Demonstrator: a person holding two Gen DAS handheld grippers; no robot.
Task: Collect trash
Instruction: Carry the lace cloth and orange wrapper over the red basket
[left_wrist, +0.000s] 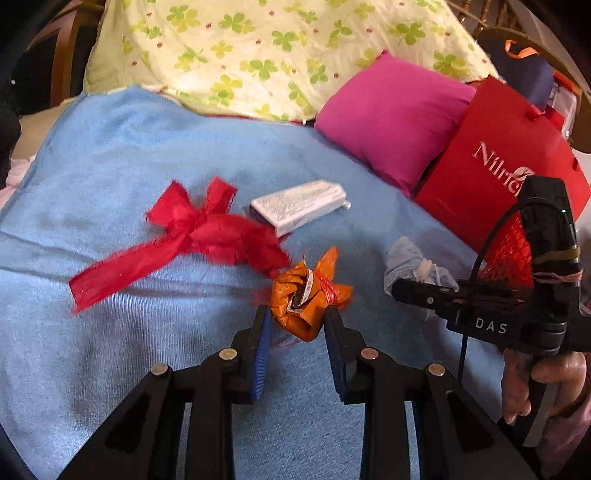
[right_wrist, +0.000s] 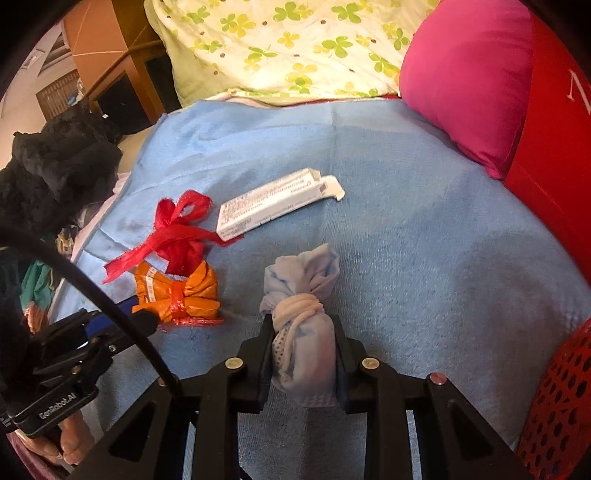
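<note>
— What's the left gripper (left_wrist: 297, 314) doing?

— Its jaws stand apart around the orange bundle (left_wrist: 308, 295), one blue pad on each side. They look close to touching it, but I can't tell whether they grip. The bundle lies on the blue towel (left_wrist: 129, 155), tied with red string.

— And the right gripper (right_wrist: 301, 325)?

— Closed on the pale blue bundle (right_wrist: 303, 332), the one wrapped with white cord. Both fingers press its sides, low over the towel.

— What else is lying there?

— A red ribbon bow (left_wrist: 207, 229) just beside the orange bundle, and a white carton (left_wrist: 299, 206) right behind it. A pink pillow (left_wrist: 391, 118) and a red paper bag (left_wrist: 491, 184) sit at the far right, with a red mesh basket (right_wrist: 557, 406) near the right gripper.
</note>
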